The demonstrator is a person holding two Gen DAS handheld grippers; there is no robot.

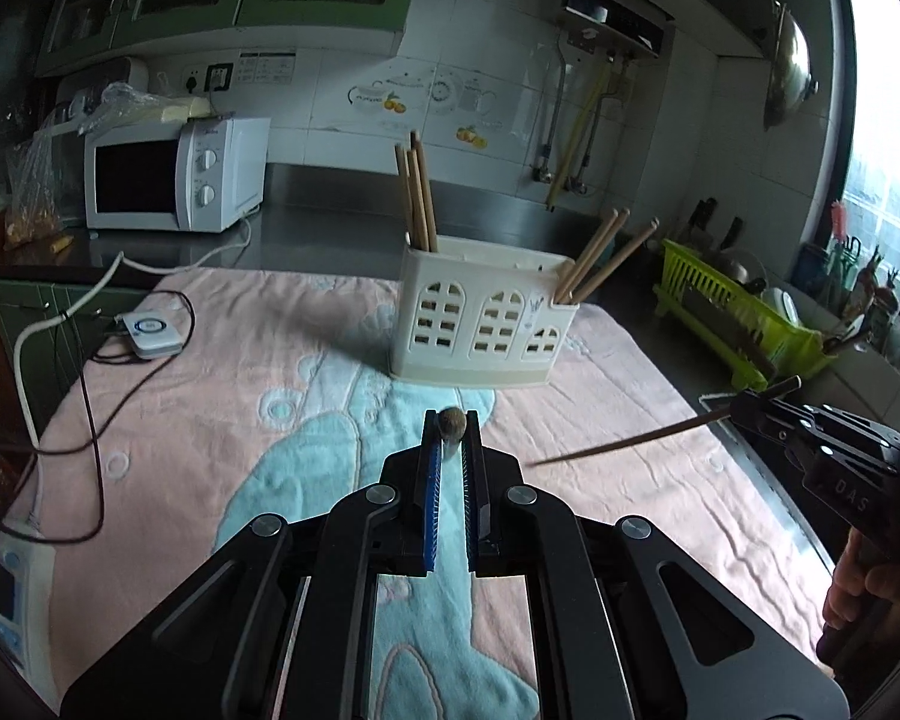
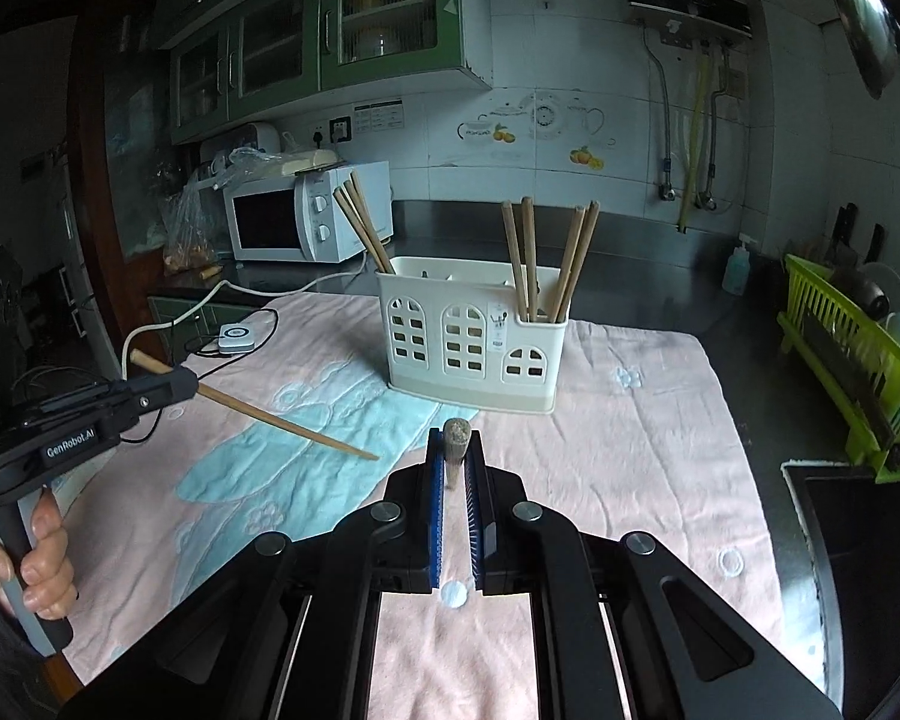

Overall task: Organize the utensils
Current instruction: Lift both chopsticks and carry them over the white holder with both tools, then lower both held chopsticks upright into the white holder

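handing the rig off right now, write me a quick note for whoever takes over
Left gripper: shut on one wooden chopstick, lifted above the pink and blue towel.
Right gripper: shut on another wooden chopstick, also lifted.
Cream plastic utensil holder with arched cut-outs stands upright on the towel.
Done: chopsticks already stand in its left end compartment and right end compartment.
Left: drop both held chopsticks into the holder. No loose ones visible on the towel.
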